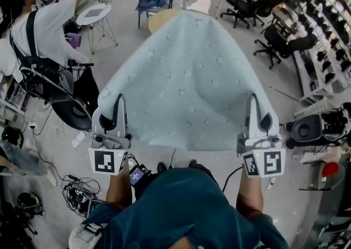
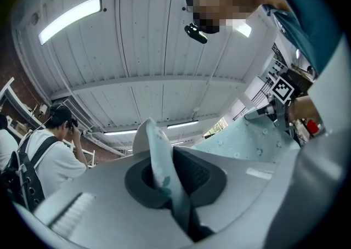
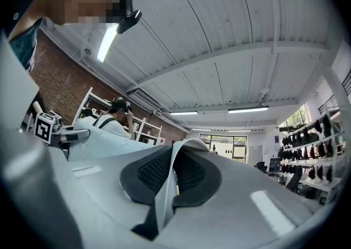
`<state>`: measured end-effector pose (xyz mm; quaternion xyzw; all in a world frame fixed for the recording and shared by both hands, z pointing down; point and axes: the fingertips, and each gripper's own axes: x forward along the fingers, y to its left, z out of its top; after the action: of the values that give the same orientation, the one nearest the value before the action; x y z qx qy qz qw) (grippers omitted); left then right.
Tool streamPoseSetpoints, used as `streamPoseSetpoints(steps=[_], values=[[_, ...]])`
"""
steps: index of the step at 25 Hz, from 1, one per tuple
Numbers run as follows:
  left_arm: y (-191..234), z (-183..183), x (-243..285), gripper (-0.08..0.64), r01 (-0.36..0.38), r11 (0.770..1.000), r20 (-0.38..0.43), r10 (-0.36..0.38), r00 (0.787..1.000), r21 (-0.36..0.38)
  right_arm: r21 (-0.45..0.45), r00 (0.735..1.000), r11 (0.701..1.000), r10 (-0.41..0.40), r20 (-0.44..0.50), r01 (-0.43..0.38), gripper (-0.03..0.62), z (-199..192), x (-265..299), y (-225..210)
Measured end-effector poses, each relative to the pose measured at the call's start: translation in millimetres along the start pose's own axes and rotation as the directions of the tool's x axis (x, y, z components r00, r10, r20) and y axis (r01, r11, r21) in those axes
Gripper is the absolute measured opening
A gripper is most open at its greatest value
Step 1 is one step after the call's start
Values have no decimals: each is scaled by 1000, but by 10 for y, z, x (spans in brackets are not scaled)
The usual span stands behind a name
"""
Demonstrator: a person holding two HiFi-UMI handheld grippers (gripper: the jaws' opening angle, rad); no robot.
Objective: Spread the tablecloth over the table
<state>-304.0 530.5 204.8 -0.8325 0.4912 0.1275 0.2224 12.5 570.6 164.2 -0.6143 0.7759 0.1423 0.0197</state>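
A pale blue tablecloth [image 1: 186,86] with small flower dots hangs spread in the air in front of me, its far end draped over a round wooden table [image 1: 159,18]. My left gripper [image 1: 118,98] is shut on the cloth's near left corner; in the left gripper view the tablecloth [image 2: 160,157] runs pinched between the jaws of the left gripper [image 2: 159,149]. My right gripper [image 1: 253,98] is shut on the near right corner, and in the right gripper view a fold of the tablecloth [image 3: 166,187] is clamped in the right gripper [image 3: 173,163]. Both grippers tilt upward.
A person in a white shirt [image 1: 38,28] stands at the left beside a small white side table [image 1: 93,15]. Black office chairs [image 1: 269,39] and shelves [image 1: 323,50] line the right. A speaker [image 1: 310,128], cables and gear [image 1: 77,193] lie on the floor near me.
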Motion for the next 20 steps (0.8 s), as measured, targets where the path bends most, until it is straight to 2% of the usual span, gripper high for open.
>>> streamPoseSetpoints(steps=[5, 10, 13, 20], values=[[319, -20, -211, 5, -13, 1000, -18, 12, 1000, -22, -10, 1000, 1000, 10, -12, -10, 12, 49, 116, 324], [385, -135, -90, 5, -30, 999, -56, 29, 998, -27, 10, 999, 1000, 23, -27, -23, 12, -66, 301, 266], [153, -288, -48, 5, -40, 999, -56, 39, 998, -23, 16, 998, 999, 49, -36, -48, 12, -287, 277, 125], [-304, -274, 316, 5, -41, 999, -55, 40, 998, -20, 35, 999, 998, 53, -13, -52, 12, -345, 188, -491]])
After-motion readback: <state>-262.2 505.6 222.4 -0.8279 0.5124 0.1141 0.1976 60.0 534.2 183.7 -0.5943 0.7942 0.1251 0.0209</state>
